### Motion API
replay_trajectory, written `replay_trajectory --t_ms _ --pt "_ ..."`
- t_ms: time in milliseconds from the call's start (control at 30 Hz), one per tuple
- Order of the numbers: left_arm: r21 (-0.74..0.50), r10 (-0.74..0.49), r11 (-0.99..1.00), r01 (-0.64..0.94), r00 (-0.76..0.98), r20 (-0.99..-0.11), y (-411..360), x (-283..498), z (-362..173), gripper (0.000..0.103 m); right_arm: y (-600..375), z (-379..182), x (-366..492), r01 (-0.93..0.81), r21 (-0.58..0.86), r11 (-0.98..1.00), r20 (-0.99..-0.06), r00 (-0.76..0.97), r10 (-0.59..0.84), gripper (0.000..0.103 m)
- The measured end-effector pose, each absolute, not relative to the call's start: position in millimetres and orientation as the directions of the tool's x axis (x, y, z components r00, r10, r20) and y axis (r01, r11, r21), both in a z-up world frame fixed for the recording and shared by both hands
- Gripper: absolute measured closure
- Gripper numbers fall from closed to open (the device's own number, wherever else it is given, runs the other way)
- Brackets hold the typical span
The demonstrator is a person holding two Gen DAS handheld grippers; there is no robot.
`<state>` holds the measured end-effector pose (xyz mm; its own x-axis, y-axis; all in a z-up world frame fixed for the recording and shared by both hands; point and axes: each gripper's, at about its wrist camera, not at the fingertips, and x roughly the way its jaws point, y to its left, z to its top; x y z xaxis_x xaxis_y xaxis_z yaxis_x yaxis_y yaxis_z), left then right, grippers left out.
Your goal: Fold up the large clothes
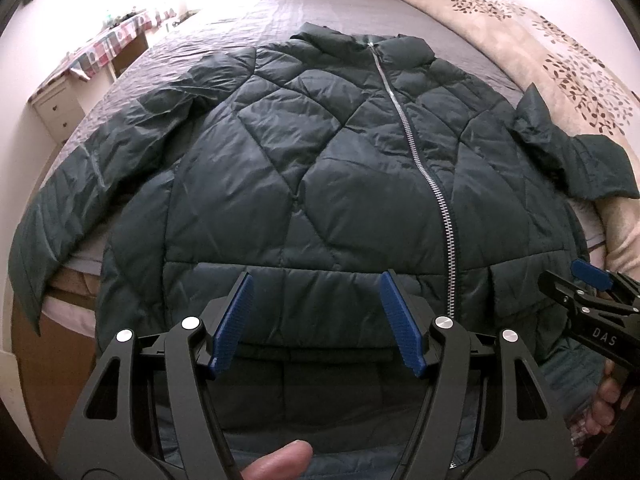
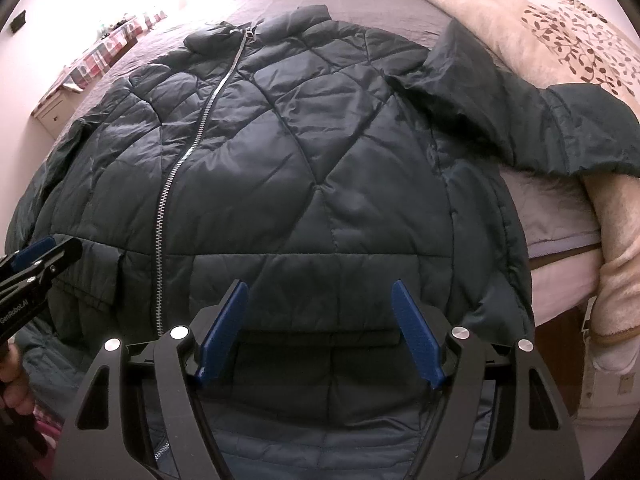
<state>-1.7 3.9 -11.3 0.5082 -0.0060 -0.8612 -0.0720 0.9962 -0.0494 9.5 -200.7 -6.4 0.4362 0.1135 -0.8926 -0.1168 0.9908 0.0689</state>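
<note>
- We see the jacket lying flat, zipped, on the bed, hem at the near edge.
- Left gripper spread wide, holding nothing, above the hem.
- Right gripper likewise wide, holding nothing.

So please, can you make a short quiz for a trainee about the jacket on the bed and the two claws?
1. True or false: the jacket lies spread on the bed with its zipper closed.
2. Multiple choice: the left claw is (a) shut on a sleeve, (b) open and holding nothing, (c) out of view.
3. Fill in: the sleeve nearer the right claw lies partly on a beige ______ with a leaf print.

Key:
1. True.
2. b; the right claw is open too.
3. blanket.
</note>
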Motion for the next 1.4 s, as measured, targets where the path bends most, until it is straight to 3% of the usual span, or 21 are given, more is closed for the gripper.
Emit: replay_trajectory --t_ms 1400 --pt "-0.049 -0.006 0.996 -0.072 0.500 -0.866 4 0 -12 0.037 -210 -11 10 -0.091 0.109 0.990 -0.898 0.417 0.137 0.030"
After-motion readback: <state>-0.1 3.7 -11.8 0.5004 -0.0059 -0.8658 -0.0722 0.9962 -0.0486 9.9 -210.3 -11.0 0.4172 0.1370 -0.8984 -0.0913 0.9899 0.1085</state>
